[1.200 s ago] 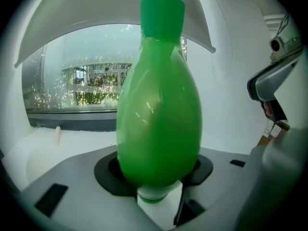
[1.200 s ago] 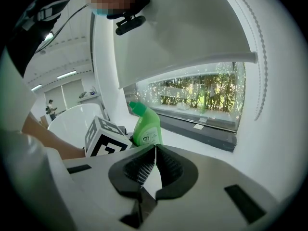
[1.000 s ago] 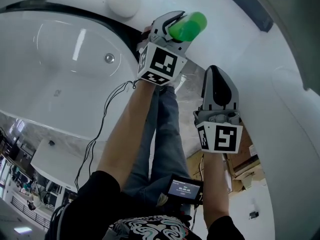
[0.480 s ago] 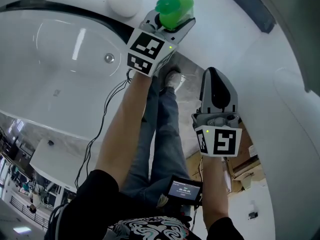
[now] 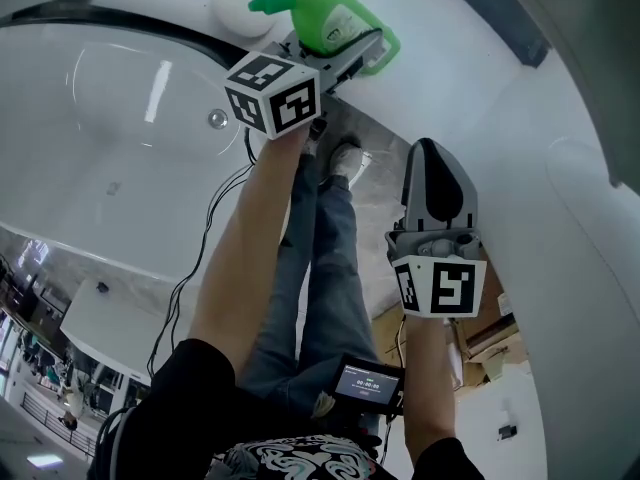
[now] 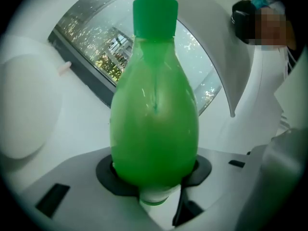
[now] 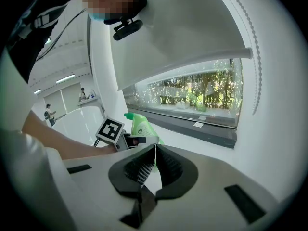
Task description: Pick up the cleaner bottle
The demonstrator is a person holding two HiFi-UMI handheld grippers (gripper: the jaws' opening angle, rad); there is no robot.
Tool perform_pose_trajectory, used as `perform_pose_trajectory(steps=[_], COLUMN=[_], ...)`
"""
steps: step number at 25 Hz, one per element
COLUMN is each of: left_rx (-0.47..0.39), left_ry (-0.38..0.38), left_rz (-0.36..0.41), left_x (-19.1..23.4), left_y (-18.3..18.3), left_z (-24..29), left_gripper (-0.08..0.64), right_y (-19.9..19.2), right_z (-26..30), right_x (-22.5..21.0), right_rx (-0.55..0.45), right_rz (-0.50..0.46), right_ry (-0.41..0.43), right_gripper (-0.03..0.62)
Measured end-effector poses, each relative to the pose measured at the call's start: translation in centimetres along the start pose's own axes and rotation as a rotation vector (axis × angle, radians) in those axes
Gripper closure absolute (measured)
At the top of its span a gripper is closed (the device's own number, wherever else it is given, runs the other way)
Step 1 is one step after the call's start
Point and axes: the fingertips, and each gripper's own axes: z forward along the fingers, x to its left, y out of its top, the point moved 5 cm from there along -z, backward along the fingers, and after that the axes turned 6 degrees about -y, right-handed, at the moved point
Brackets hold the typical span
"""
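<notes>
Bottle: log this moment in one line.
left gripper: shut on bottle, jaws just closed further | right gripper: shut, empty | task: bottle held

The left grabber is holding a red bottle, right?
No, the bottle is green, not red. The left gripper view shows it between the jaws of the left gripper, which have just been closing on it. The left gripper is holding it, as you said.
</notes>
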Motion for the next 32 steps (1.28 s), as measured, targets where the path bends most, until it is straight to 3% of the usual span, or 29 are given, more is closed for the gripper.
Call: perform_pose_trajectory(steps=[6, 11, 17, 23, 32], left_rx=[-0.127, -0.197, -0.310, -0.306, -0.348], left_ry=[-0.100, -0.175, -0.236, -0.212, -0.235], left_rz=[-0.188, -0.321, -0.499, -0.553, -0.546], left_x=[-1.1, -2.1, -3.7, -4.7, -7.7], left_y=[-1.1, -1.0, -0.1, 0.6, 3.7], left_z=[0.3, 0.1, -0.8, -1.9, -3.4], left_gripper=[0.364, 0.365, 0.367, 0.367, 0.368], right_y=[0.3, -0.2, 0.1, 1.0, 3.5], right_z=[-1.0, -0.8, -1.7, -2.8, -4.2], right_x=[0.1, 0.3, 0.5, 0.4, 0.6], right_rx=[-0.062, -0.015, -0.022, -0.039, -0.075], right_rz=[0.059, -0.008, -0.020, -0.020, -0.049], right_ry=[0.068, 0.016, -0.002, -0.022, -0.032], right_gripper=[0.563, 0.563, 0.563, 0.563, 0.563])
